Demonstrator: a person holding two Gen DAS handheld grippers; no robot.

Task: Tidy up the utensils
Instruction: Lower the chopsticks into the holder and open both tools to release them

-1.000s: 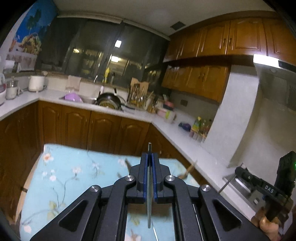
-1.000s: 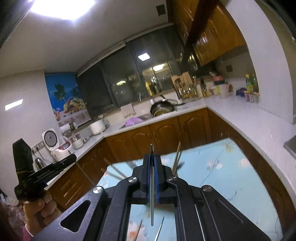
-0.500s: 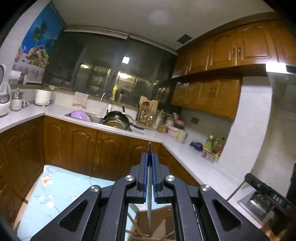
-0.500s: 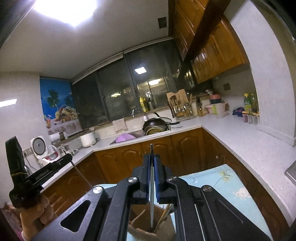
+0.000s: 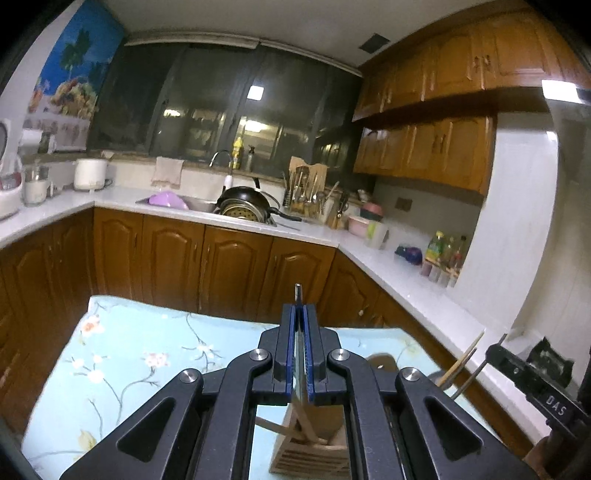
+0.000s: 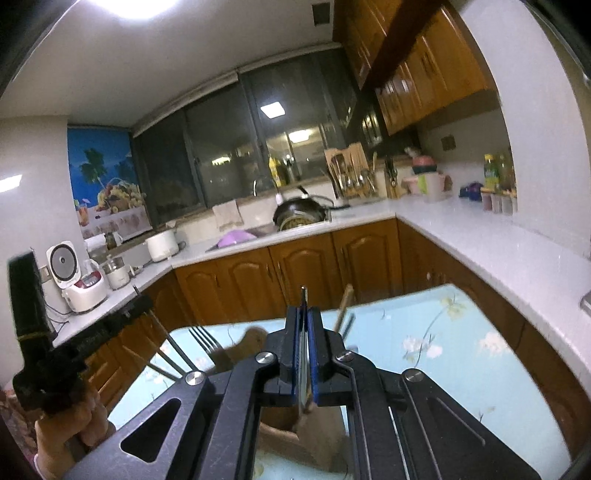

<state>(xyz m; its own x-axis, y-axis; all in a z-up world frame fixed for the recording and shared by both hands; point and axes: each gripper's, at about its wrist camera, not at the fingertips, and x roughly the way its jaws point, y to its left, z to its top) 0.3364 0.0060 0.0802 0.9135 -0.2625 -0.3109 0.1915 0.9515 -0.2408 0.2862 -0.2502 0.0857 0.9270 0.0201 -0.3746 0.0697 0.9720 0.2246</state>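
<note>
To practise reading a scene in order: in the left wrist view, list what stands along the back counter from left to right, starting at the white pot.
white pot → hanging cloth → purple bowl → black pan → utensil rack → pink containers → bottles

Dim kitchen lit by a glaring ceiling light (image 6: 144, 5), with fisheye-bent, blurred edges.
</note>
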